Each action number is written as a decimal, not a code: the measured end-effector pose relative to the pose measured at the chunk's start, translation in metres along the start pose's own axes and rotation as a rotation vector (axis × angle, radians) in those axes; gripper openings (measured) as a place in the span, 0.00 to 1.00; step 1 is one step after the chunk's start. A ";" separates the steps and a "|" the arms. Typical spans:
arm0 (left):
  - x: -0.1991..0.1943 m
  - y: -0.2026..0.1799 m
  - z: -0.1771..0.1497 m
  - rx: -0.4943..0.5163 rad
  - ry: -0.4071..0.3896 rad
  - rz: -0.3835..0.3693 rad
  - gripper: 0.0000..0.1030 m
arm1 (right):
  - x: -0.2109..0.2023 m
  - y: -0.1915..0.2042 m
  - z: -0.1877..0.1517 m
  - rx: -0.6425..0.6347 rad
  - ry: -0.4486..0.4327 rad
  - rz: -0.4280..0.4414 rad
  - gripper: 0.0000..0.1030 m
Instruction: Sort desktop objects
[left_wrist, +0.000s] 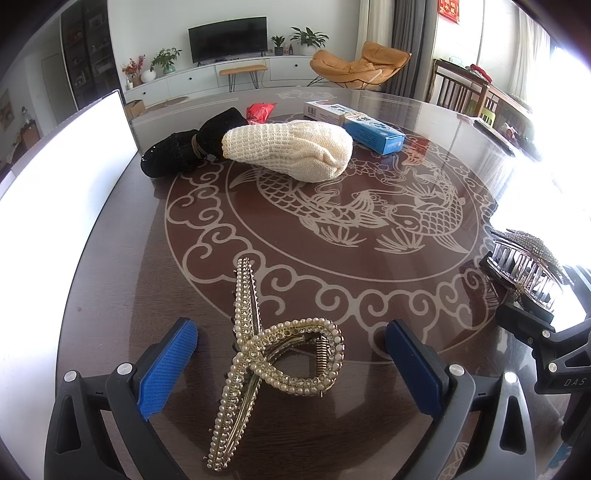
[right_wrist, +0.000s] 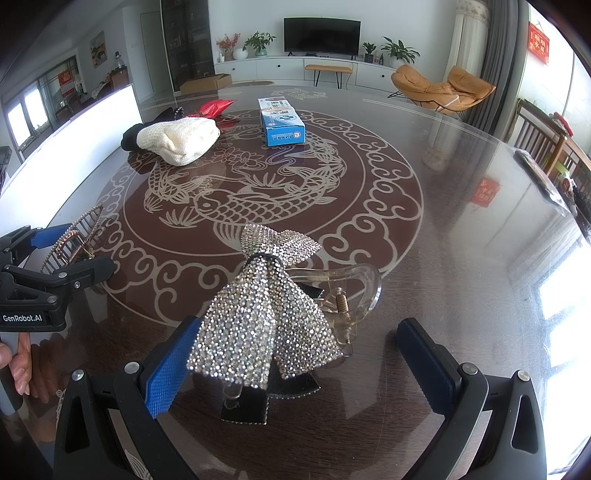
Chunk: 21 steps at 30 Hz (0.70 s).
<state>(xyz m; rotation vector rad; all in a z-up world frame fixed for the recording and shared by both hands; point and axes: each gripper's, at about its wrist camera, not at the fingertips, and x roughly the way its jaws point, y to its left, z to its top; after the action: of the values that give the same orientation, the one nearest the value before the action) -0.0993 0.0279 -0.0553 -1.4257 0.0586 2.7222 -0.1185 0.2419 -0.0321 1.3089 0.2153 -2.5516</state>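
Your left tongs (left_wrist: 291, 365) are spread wide, the blue-padded fingers (left_wrist: 168, 365) standing either side of the pearl hair claw (left_wrist: 273, 354) without touching it. That claw lies on its side on the tabletop (left_wrist: 155, 295), gold-toned, its crossed loop and long arm lined with rows of pearls and small clear stones, a coiled spring showing inside the loop. Your right tongs (right_wrist: 295, 365) are equally released around the rhinestone bow clip (right_wrist: 266, 317): a silver, glittering bow pinched at its middle by a dark band, mounted on a clear plastic claw whose brass-coloured spring shows at the right. The bow's left tail sits just beside the left blue pad; whether it touches I cannot tell. Farther back on the tabletop, a cream knitted piece (left_wrist: 291, 149) lies against a black knitted piece (left_wrist: 181, 147), with a red packet (left_wrist: 260, 110) behind them and a blue-and-white box (left_wrist: 354, 123) near the right.
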 end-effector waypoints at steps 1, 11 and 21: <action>0.000 0.000 0.000 0.000 0.000 0.000 1.00 | 0.000 0.000 0.000 0.000 0.000 0.000 1.00; 0.000 0.000 0.000 -0.001 0.000 0.000 1.00 | 0.000 0.000 0.000 0.000 0.000 0.000 1.00; 0.000 -0.002 -0.001 0.001 0.000 0.003 1.00 | 0.000 0.000 0.000 0.000 0.000 0.000 1.00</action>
<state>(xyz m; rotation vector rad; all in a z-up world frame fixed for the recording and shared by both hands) -0.0989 0.0303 -0.0559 -1.4270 0.0620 2.7238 -0.1188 0.2417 -0.0322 1.3088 0.2153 -2.5516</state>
